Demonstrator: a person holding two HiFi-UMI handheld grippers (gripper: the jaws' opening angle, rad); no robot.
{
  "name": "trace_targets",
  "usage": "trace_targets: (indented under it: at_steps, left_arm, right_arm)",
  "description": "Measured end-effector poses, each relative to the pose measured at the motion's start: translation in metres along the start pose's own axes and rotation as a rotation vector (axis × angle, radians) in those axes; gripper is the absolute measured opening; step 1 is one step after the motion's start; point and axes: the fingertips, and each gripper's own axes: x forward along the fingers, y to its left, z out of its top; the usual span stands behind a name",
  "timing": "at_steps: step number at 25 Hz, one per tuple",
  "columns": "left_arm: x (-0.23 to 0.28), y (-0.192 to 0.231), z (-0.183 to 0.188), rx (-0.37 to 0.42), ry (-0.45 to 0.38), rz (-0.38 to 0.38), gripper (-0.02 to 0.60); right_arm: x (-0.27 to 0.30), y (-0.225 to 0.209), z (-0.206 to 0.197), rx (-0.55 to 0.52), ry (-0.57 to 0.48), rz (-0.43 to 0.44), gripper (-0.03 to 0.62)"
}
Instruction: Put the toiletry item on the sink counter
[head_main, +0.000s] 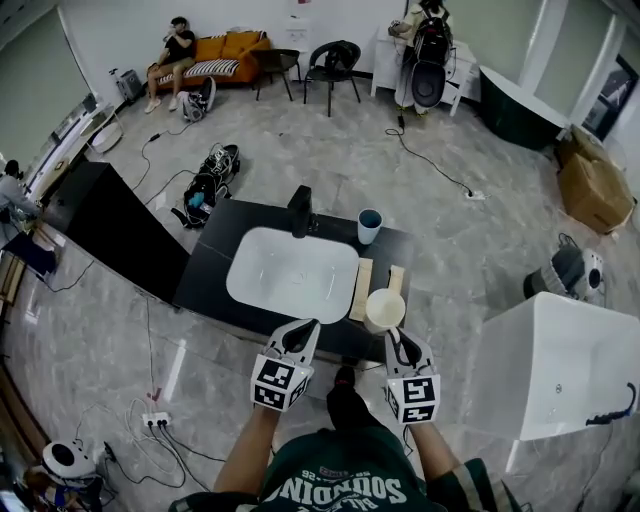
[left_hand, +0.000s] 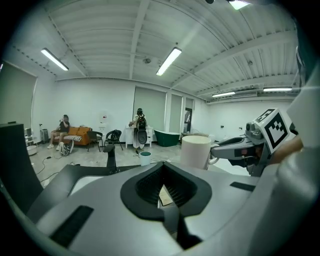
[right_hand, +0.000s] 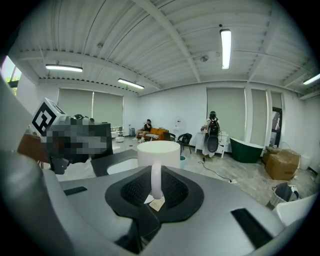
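Note:
A cream mug (head_main: 385, 308) hangs over the front right edge of the black sink counter (head_main: 215, 270). My right gripper (head_main: 400, 345) is shut on its handle. In the right gripper view the mug (right_hand: 158, 154) stands upright, its handle pinched between the dark pads of the right gripper (right_hand: 156, 187). My left gripper (head_main: 298, 338) hovers at the counter's front edge, beside the white basin (head_main: 292, 272). It is shut with nothing in it. From the left gripper (left_hand: 162, 187) view, the mug (left_hand: 196, 151) and right gripper (left_hand: 245, 150) show to the right.
A black faucet (head_main: 300, 212) stands behind the basin, with a teal cup (head_main: 369, 226) at the back right. Two wooden strips (head_main: 361, 288) lie right of the basin. A white tub (head_main: 560, 360) stands to the right, a black cabinet (head_main: 110, 225) to the left. Cables and a power strip (head_main: 155, 420) lie on the floor.

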Motion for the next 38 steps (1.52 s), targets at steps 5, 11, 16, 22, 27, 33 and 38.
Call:
trace_targets:
  at_steps: [5,11,16,22,27,33,38]
  left_arm:
    - [0.057,0.026,0.025,0.020,0.012,-0.017,0.011]
    - [0.119,0.042,0.044,0.014,0.018,-0.046,0.011]
    - [0.155,0.049,0.056,0.006,0.016,-0.063,0.011]
    - [0.183,0.057,0.057,0.009,0.021,-0.091,0.011]
    - [0.200,0.073,0.054,0.018,0.034,-0.120,0.011]
    - [0.217,0.083,0.051,0.021,0.044,-0.156,0.011]
    - [0.224,0.096,0.042,0.005,0.070,-0.160,0.011]
  right_arm:
    - [0.048,-0.033,0.011,0.018,-0.001,-0.010,0.075]
    - [0.089,-0.075,0.017,0.041,0.005,-0.027,0.075]
    - [0.113,-0.097,0.023,0.042,0.010,-0.028,0.075]
    - [0.137,-0.111,0.018,0.065,0.025,-0.050,0.075]
    - [0.159,-0.115,0.016,0.076,0.044,-0.075,0.075]
    - [0.182,-0.126,0.011,0.097,0.063,-0.114,0.075]
    - [0.202,-0.134,0.002,0.131,0.095,-0.133,0.075]
